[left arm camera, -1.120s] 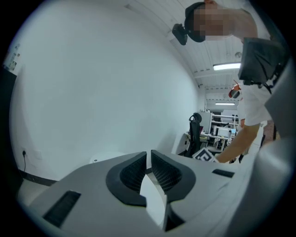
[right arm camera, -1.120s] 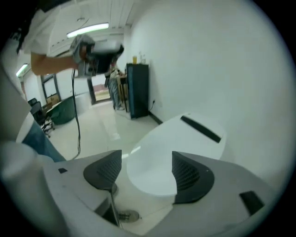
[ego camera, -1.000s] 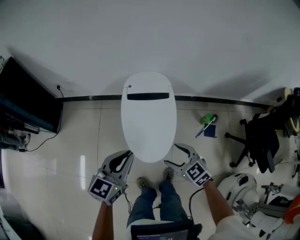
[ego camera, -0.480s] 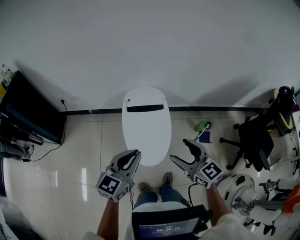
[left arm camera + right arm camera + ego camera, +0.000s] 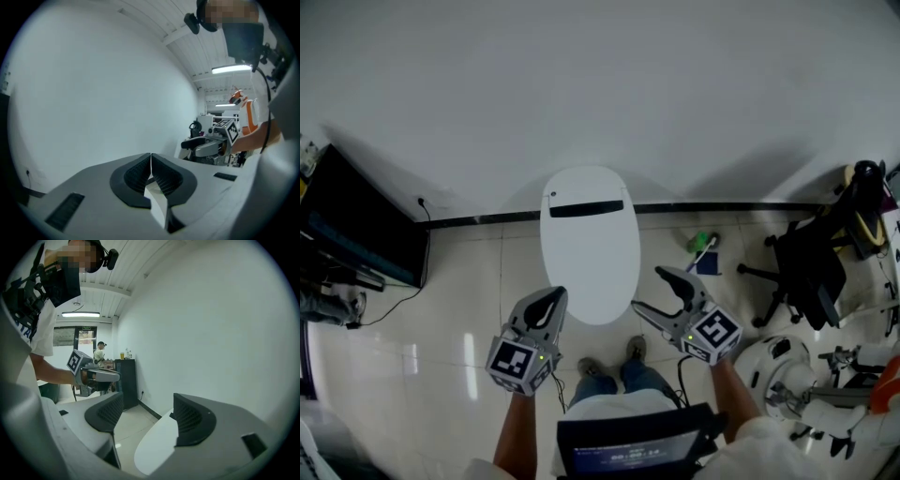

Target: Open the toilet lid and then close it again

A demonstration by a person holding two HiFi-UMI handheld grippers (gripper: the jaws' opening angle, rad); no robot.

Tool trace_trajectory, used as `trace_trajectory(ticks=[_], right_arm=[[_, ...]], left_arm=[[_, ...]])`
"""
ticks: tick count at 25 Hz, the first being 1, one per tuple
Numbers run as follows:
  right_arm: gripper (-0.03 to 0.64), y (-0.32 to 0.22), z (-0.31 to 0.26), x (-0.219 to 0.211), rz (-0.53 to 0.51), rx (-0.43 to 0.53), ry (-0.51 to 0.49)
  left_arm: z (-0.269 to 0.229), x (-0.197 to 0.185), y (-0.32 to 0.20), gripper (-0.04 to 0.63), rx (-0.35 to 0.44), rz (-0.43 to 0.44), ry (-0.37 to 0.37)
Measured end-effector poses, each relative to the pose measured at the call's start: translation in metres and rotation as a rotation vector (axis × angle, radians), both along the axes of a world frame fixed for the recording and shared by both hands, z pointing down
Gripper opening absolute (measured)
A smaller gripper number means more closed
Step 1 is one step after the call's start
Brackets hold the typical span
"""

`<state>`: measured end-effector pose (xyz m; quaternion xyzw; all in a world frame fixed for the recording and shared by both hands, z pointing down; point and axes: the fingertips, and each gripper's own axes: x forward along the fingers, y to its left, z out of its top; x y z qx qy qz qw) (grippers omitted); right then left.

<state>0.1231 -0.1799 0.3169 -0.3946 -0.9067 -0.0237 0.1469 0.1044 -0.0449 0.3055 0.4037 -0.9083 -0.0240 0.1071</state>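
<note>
The white toilet stands against the wall with its lid down flat. My left gripper hovers in front of the lid's front left edge, jaws shut and nothing between them; in the left gripper view the pads meet. My right gripper hangs off the lid's front right, open and empty, not touching it. In the right gripper view the jaws stand wide apart, with the lid's rounded front below them and the left gripper across.
A black cabinet stands at the left wall with a cable on the floor. A green brush and blue item lie right of the toilet. A black office chair and white machine parts crowd the right. The person's shoes stand before the bowl.
Both grippers have risen from the lid's front edge, the right one more and turning as it went. The head view has pulled back. The lid stays down.
</note>
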Motion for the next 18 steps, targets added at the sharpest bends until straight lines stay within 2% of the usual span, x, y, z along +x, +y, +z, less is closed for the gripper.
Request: trace_trajectory(ticks=[2, 5, 14, 18], right_arm=[[0.336, 0.0, 0.001, -0.001, 0.005, -0.002, 0.006], [0.336, 0.0, 0.003, -0.001, 0.005, -0.004, 0.016], [0.336, -0.003, 0.002, 0.001, -0.019, -0.009, 0.016], [0.336, -0.01, 0.01, 0.002, -0.01, -0.018, 0.029]], left_arm=[[0.0, -0.006, 0.005, 0.002, 0.02, -0.042, 0.003], [-0.005, -0.006, 0.008, 0.008, 0.066, -0.055, 0.011], [-0.014, 0.001, 0.001, 0.021, 0.024, -0.052, -0.033], [-0.013, 0.006, -0.004, 0.021, -0.051, -0.039, -0.109]])
